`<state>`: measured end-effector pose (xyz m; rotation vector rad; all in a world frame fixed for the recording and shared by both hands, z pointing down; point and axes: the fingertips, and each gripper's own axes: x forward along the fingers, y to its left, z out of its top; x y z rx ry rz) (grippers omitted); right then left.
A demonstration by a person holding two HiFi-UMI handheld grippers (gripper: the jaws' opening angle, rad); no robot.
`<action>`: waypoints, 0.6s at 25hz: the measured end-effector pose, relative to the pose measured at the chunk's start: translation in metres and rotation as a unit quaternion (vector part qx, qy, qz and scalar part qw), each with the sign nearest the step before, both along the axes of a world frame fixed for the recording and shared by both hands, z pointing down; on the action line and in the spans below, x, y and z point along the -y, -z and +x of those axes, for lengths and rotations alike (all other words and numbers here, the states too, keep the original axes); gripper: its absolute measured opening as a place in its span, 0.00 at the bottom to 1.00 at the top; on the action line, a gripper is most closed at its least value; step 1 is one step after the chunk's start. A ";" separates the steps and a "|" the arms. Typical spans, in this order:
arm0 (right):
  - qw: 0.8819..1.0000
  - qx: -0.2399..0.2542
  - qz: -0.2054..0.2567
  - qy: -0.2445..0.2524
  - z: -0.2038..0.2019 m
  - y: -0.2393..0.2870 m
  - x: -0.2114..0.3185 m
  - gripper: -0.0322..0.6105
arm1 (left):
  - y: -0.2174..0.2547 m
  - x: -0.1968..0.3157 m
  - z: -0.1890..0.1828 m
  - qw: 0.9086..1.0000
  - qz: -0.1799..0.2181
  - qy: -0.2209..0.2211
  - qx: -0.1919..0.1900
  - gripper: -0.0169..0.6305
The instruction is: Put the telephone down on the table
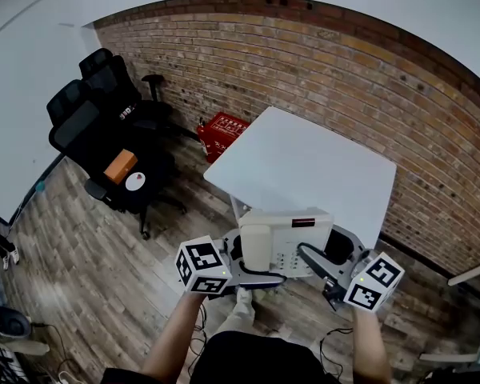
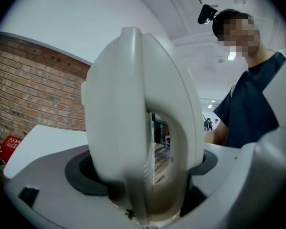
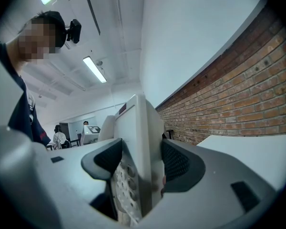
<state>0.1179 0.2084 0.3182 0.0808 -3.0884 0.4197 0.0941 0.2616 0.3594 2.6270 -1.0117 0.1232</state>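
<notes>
A white desk telephone [image 1: 286, 240] with its handset on the left side hangs in the air just short of the near edge of the white table [image 1: 304, 162]. My left gripper [image 1: 234, 264] is shut on the handset end [image 2: 138, 128], which fills the left gripper view. My right gripper [image 1: 314, 259] is shut on the keypad side of the telephone [image 3: 136, 161], whose edge stands between the dark pads [image 3: 178, 163]. A black cord loops under the phone.
A brick wall [image 1: 368, 78] runs behind the table. Black office chairs [image 1: 104, 126] stand to the left on the wood floor, one with an orange box on its seat. A red crate [image 1: 222, 133] sits by the wall.
</notes>
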 end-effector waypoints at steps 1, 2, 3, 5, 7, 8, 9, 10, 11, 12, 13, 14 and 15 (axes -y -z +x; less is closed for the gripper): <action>1.000 0.000 -0.002 0.000 -0.004 0.000 0.003 0.45 | 0.000 0.003 -0.004 1.000 0.000 -0.001 -0.001 0.77; 1.000 0.000 -0.003 -0.001 -0.009 0.000 0.006 0.45 | 0.001 0.006 -0.009 1.000 0.001 -0.001 -0.003 0.77; 1.000 0.000 -0.003 -0.001 -0.013 0.000 0.009 0.45 | 0.001 0.008 -0.014 1.000 0.002 -0.001 -0.005 0.77; 1.000 -0.001 -0.003 -0.002 -0.023 0.000 0.014 0.45 | 0.001 0.013 -0.023 1.000 0.001 -0.002 -0.005 0.77; 1.000 -0.002 -0.005 -0.003 -0.031 -0.001 0.019 0.45 | 0.001 0.019 -0.032 1.000 -0.001 -0.005 -0.004 0.77; 1.000 -0.003 -0.006 -0.003 -0.037 -0.001 0.023 0.45 | 0.001 0.023 -0.037 1.000 -0.001 -0.007 -0.004 0.77; 1.000 -0.004 -0.007 -0.004 -0.043 0.000 0.028 0.45 | 0.001 0.028 -0.043 1.000 -0.001 -0.009 -0.003 0.77; 1.000 -0.005 -0.008 -0.006 -0.049 0.000 0.033 0.45 | 0.001 0.033 -0.049 1.000 -0.002 -0.011 -0.001 0.77; 1.000 -0.005 -0.008 -0.008 -0.054 0.000 0.037 0.45 | 0.001 0.037 -0.055 1.000 -0.002 -0.013 -0.001 0.77; 1.000 -0.006 -0.009 -0.011 -0.058 0.000 0.041 0.45 | 0.001 0.041 -0.060 1.000 -0.003 -0.016 -0.002 0.77; 1.000 -0.006 -0.009 -0.015 -0.061 0.000 0.044 0.45 | 0.001 0.044 -0.063 1.000 -0.003 -0.019 -0.003 0.77; 1.000 -0.006 -0.009 -0.019 -0.064 -0.001 0.046 0.45 | 0.000 0.047 -0.066 1.000 -0.003 -0.022 -0.003 0.77; 1.000 -0.006 -0.009 -0.022 -0.067 -0.001 0.049 0.45 | 0.000 0.049 -0.069 1.000 -0.003 -0.025 -0.003 0.77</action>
